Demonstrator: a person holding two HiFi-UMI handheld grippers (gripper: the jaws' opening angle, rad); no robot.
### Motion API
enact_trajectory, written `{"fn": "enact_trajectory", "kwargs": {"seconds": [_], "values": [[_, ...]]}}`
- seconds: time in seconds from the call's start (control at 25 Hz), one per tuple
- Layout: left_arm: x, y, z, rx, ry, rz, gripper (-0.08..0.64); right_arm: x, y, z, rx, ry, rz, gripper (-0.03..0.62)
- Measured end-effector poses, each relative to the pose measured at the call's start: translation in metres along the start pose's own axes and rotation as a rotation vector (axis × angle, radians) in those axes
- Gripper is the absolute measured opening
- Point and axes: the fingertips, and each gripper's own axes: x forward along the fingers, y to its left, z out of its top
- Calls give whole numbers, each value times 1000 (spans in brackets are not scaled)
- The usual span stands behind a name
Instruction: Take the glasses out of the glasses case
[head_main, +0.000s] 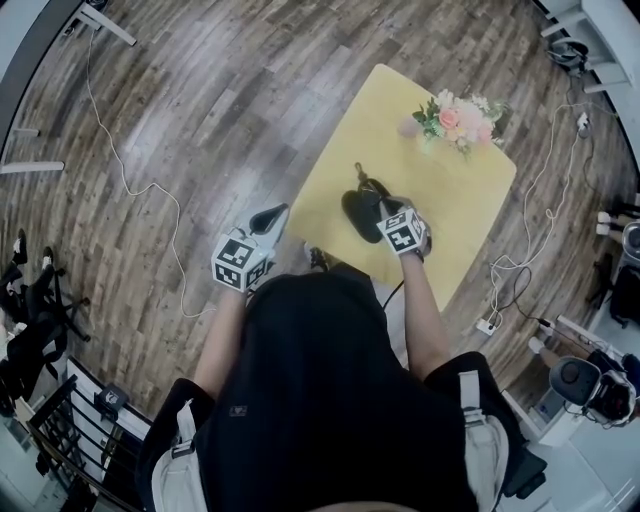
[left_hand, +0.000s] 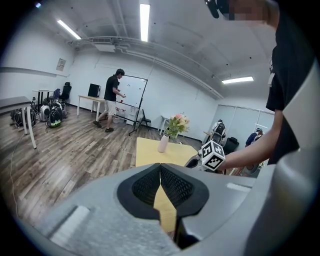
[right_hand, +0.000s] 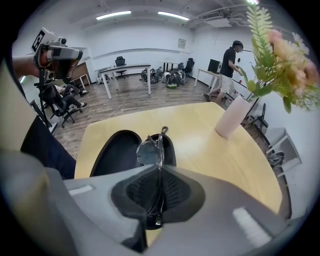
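Note:
A black glasses case (right_hand: 117, 150) lies open on the yellow table (right_hand: 210, 160), its two halves side by side. My right gripper (right_hand: 159, 175) is shut on the glasses (right_hand: 149, 152), which stick out ahead of the jaws just above the case; a thin frame and one round lens show. In the head view the right gripper (head_main: 385, 205) hangs over the case (head_main: 358, 215) near the table's (head_main: 470, 210) near edge. My left gripper (head_main: 275, 215) is off the table's left side, over the floor, shut with nothing in it. In its own view the left gripper (left_hand: 160, 175) points toward the table.
A pale vase with pink flowers (head_main: 458, 120) stands at the table's far end, also shown as the vase (right_hand: 234, 117) in the right gripper view. Cables (head_main: 140, 170) trail over the wood floor. Another person (left_hand: 112, 100) stands by a whiteboard far off. Desks and chairs line the walls.

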Motion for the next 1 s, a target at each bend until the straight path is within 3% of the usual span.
{"fn": "enact_trajectory", "kwargs": {"seconds": [0.24,1.0], "values": [[-2,-7,3,2,-19,4,12,-12,-2,2,30,-29,7,18],[11,-56,22,5,-58,41,12,-77,-15,5,-11,-163,33,18]]}}
